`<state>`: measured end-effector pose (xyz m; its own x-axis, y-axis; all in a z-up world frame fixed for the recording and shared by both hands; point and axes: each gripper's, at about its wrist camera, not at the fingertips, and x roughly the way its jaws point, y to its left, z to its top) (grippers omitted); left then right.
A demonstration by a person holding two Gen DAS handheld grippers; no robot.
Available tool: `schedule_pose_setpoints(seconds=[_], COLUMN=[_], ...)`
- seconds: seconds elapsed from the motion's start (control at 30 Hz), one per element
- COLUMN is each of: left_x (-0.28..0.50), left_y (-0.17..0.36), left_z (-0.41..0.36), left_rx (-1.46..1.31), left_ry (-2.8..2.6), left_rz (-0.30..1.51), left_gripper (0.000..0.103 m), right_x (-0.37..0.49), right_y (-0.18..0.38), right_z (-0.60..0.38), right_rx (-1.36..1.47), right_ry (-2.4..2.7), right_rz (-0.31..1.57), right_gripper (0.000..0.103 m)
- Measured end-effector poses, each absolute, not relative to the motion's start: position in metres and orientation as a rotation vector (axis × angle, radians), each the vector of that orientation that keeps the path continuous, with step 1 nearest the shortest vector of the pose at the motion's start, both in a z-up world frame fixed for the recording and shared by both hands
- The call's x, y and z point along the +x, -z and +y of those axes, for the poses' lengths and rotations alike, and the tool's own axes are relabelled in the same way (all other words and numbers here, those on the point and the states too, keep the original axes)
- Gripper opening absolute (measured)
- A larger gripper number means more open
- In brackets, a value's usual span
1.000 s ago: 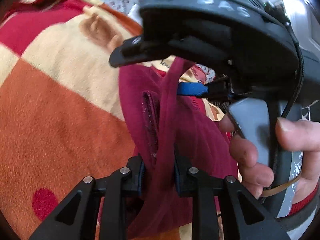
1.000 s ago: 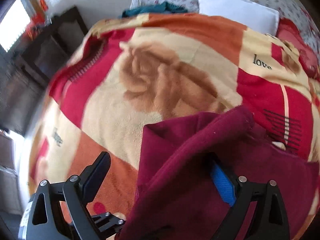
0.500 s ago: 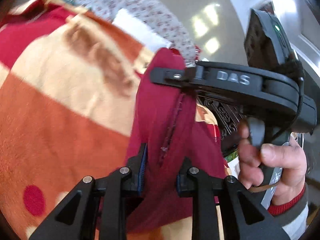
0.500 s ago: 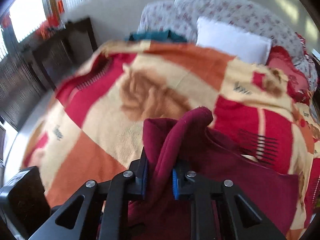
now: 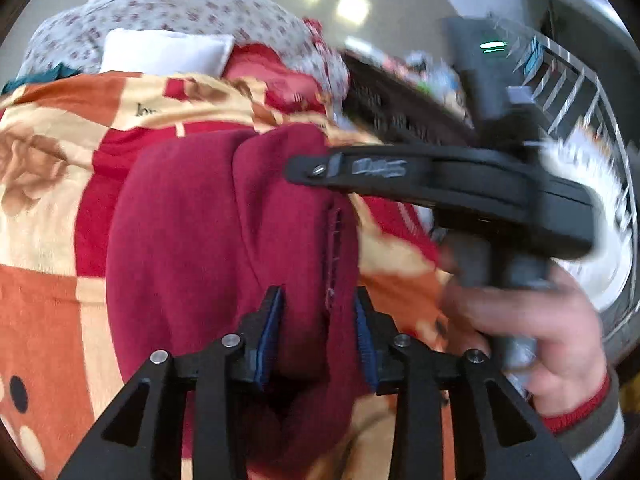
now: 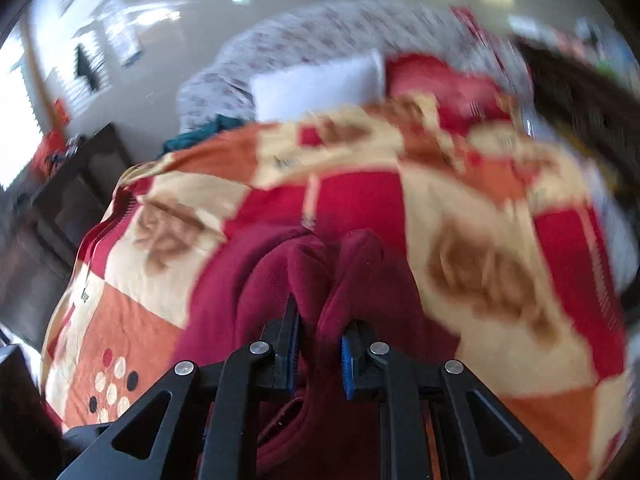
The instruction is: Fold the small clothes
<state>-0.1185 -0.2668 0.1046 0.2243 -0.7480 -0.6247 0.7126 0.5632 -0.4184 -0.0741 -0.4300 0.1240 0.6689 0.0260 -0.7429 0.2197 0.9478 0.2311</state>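
The maroon garment (image 5: 208, 240) is thick, fleecy knit, and it looks soft and limp: light enough to lift by an edge, with no stiffness of its own, so any part not held will sag and bunch. It hangs and drapes over the patterned blanket (image 5: 44, 208) near the cameras, its far edge humped up, a stitched seam running down its right side in the left wrist view. The nap should give the pads good friction (slipping looks unlikely; dragging the blanket along with it seems the greater worry).

The left gripper (image 5: 320, 336) is clamped on a thick fold of the cloth beside that seam, its blue pads a little apart only because of the bulk between them. The right gripper (image 6: 318, 354) pinches another bunched ridge, pads nearly together. Best holds, I judge, are the hems and corners, taken as a single layer so that the fold lies flat.

Farther off lie a white pillow (image 5: 160, 52) and floral bedding (image 5: 192, 8); the right view is blurred.
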Motion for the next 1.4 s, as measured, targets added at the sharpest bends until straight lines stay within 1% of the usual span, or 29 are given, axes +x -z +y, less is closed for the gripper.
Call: schedule_pose_setpoints(seconds=[0.07,0.1,0.13,0.17,0.2,0.23,0.3,0.33,0.4,0.53,0.6,0.63,0.67,0.7,0.8,0.87,0.93,1.0,1.07,1.1,1.13,1.17,1.2,1.23,1.27,1.33,1.4], left_x=[-0.135,-0.138,-0.143,-0.146,-0.148,-0.146,-0.136,-0.128,-0.122,-0.122,-0.127,-0.129,-0.132,-0.133,-0.131,-0.132,-0.135,-0.141,-0.144,-0.143,-0.143,-0.142,-0.142,-0.143,-0.143,-0.14,-0.135], left_y=[-0.108,-0.109,-0.111,-0.113,-0.114,-0.116,-0.116,-0.114,-0.107,-0.083,-0.079,-0.078,-0.077,-0.075,-0.066,-0.06,-0.052,-0.048,-0.053,-0.057,-0.061,-0.066,-0.071,-0.075,-0.079,-0.084,-0.083], left_z=[-0.261,-0.255,-0.241,-0.228,-0.217,-0.204,-0.19,-0.187,-0.187,-0.204,-0.215,-0.225,-0.23,-0.236,-0.247,-0.253,-0.263,-0.269,-0.264,-0.257,-0.251,-0.242,-0.232,-0.226,-0.216,-0.202,-0.197], left_rx=[-0.019,-0.016,-0.02,-0.029,-0.03,-0.018,0.015,0.029,0.05,0.062,0.08,0.108,0.124,0.135,0.11,0.087,0.106,0.171,0.18,0.164,0.155,0.147,0.145,0.149,0.15,0.141,0.139], left_ry=[1.044,1.046,1.034,1.024,1.006,0.969,0.896,0.865,0.822,0.844,0.867,0.871,0.869,0.87,0.894,0.939,0.967,0.937,0.942,0.947,0.945,0.936,0.922,0.91,0.888,0.846,0.806], left_rz=[0.917,0.925,0.926,0.916,0.899,0.869,0.806,0.784,0.782,0.843,0.824,0.806,0.803,0.807,0.851,0.882,0.896,0.869,0.868,0.874,0.876,0.871,0.855,0.844,0.824,0.786,0.787], left_gripper=[0.037,0.045,0.055,0.058,0.063,0.065,0.067,0.07,0.07,0.07,0.07,0.07,0.07,0.07,0.07,0.071,0.072,0.073,0.073,0.073,0.073,0.073,0.073,0.073,0.073,0.073,0.073], right_x=[-0.078,-0.08,-0.085,-0.091,-0.1,-0.108,-0.127,-0.131,-0.134,-0.121,-0.114,-0.108,-0.105,-0.101,-0.11,-0.122,-0.123,-0.115,-0.114,-0.12,-0.127,-0.141,-0.149,-0.161,-0.178,-0.189,-0.191], right_y=[-0.102,-0.095,-0.093,-0.094,-0.097,-0.1,-0.111,-0.113,-0.113,-0.098,-0.09,-0.088,-0.087,-0.087,-0.1,-0.11,-0.107,-0.087,-0.08,-0.084,-0.09,-0.099,-0.104,-0.112,-0.118,-0.118,-0.106], right_z=[-0.442,-0.446,-0.453,-0.461,-0.467,-0.472,-0.474,-0.47,-0.465,-0.455,-0.454,-0.451,-0.448,-0.444,-0.439,-0.443,-0.453,-0.461,-0.459,-0.461,-0.463,-0.465,-0.463,-0.458,-0.449,-0.435,-0.423], right_rx=[0.334,0.356,0.413,0.471,0.515,0.553,0.595,0.595,0.572,0.544,0.563,0.558,0.539,0.491,0.395,0.331,0.336,0.376,0.374,0.399,0.442,0.492,0.506,0.506,0.498,0.507,0.552], right_ry=[0.134,0.135,0.123,0.114,0.109,0.104,0.077,0.071,0.082,0.092,0.08,0.055,0.061,0.09,0.093,0.138,0.168,0.176,0.18,0.178,0.172,0.167,0.152,0.121,0.084,0.065,0.03], right_rz=[0.856,0.851,0.822,0.794,0.768,0.74,0.693,0.691,0.717,0.773,0.77,0.763,0.764,0.77,0.747,0.723,0.734,0.786,0.783,0.761,0.746,0.733,0.721,0.702,0.683,0.686,0.725], right_gripper=[0.018,0.02,0.027,0.042,0.053,0.066,0.07,0.073,0.073,0.073,0.073,0.059,0.024,0.017,0.014,0.008,0.008,0.009,0.012,0.017,0.029,0.038,0.04,0.045,0.053,0.064,0.064])
